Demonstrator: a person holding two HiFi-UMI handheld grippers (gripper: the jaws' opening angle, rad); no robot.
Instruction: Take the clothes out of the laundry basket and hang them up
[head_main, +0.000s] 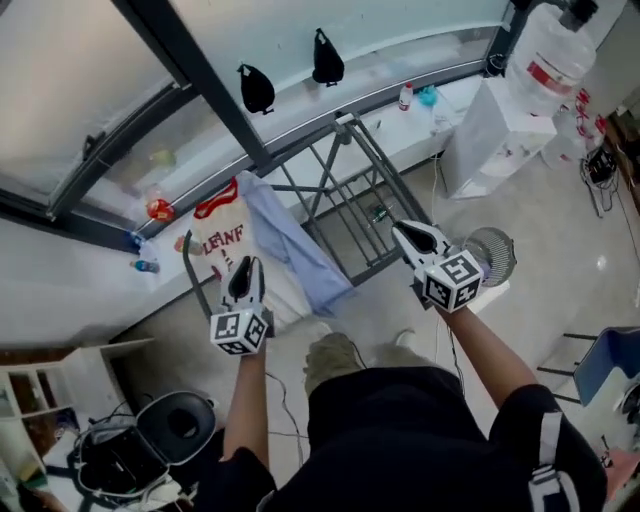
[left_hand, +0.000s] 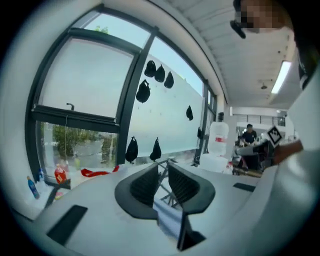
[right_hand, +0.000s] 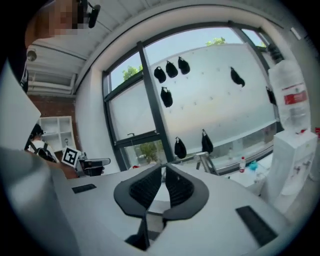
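A metal drying rack (head_main: 352, 200) stands by the window. A light blue shirt (head_main: 292, 240) hangs over its left side, next to a white garment with red lettering (head_main: 222, 245). My left gripper (head_main: 243, 265) is held up just in front of these clothes; its jaws stand a narrow gap apart with nothing between them (left_hand: 161, 167), and the blue shirt (left_hand: 167, 216) shows beyond them. My right gripper (head_main: 405, 232) is raised over the rack's right end, jaw tips together and empty (right_hand: 163, 169). No laundry basket shows clearly.
A water dispenser (head_main: 497, 135) with a big bottle (head_main: 552, 48) stands at the right by the sill. A small fan (head_main: 490, 250) sits on the floor near the right gripper. A white shelf (head_main: 50, 390) and a dark round container (head_main: 180, 425) are at bottom left. Black clips (head_main: 257, 88) hang on the window.
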